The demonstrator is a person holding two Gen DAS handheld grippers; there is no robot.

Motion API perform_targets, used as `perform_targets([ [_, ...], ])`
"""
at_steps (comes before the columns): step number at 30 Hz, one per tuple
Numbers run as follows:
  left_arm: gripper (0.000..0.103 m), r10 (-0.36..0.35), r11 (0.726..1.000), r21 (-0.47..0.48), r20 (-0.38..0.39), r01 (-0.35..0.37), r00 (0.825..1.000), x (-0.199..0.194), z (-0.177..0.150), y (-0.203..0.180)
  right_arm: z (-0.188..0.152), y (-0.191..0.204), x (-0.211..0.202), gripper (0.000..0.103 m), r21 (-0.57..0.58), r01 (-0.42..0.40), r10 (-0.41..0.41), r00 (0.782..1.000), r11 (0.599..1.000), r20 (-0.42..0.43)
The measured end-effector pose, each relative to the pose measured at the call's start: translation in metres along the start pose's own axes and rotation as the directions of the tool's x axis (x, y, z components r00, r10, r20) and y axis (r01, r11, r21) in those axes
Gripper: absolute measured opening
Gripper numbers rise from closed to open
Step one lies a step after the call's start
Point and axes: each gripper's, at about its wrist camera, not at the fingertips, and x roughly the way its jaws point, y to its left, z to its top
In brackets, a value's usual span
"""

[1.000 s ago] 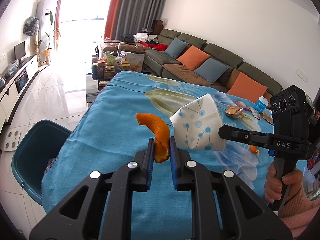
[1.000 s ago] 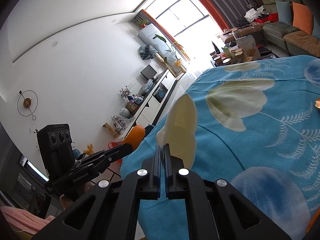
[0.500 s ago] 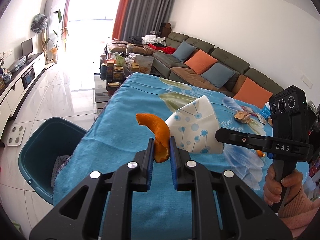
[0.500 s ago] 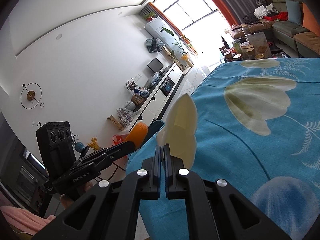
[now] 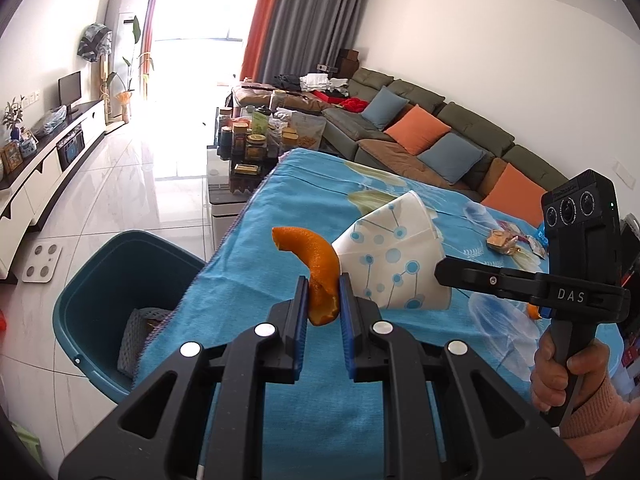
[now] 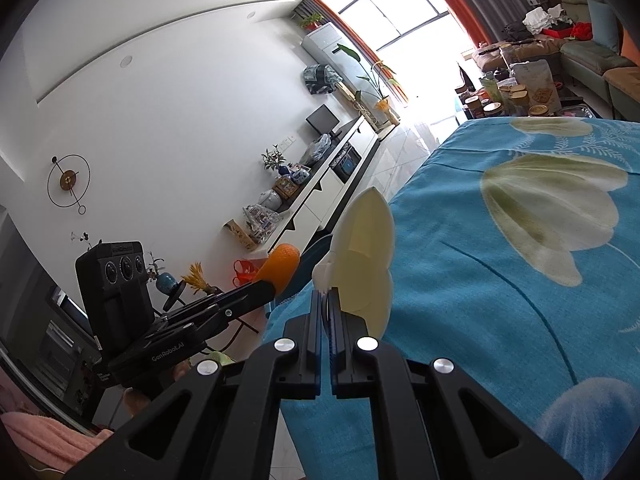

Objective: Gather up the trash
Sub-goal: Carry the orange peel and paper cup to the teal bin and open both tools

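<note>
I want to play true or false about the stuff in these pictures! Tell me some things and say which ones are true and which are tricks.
1. The left tongs pinch a curved piece of orange peel. True.
2. The right tongs are wide open and empty. False: they are shut on a flattened white paper cup with blue dots.
3. A teal plastic bin stands on the floor beside the table. True.
4. The tablecloth is plain red. False: it is blue with big flowers.
5. The orange peel lies inside the bin. False: it is held up over the tablecloth.
</note>
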Motion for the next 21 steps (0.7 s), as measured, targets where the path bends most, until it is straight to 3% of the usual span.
perform_targets([
  [21, 0.015, 0.1, 0.993, -0.064, 0.035, -0.098, 0.994, -0.018, 0.005, 0.046, 0.015, 0.026, 0.049, 0.002, -0.045, -0.062, 0.058, 0.995, 0.997, -0.075],
])
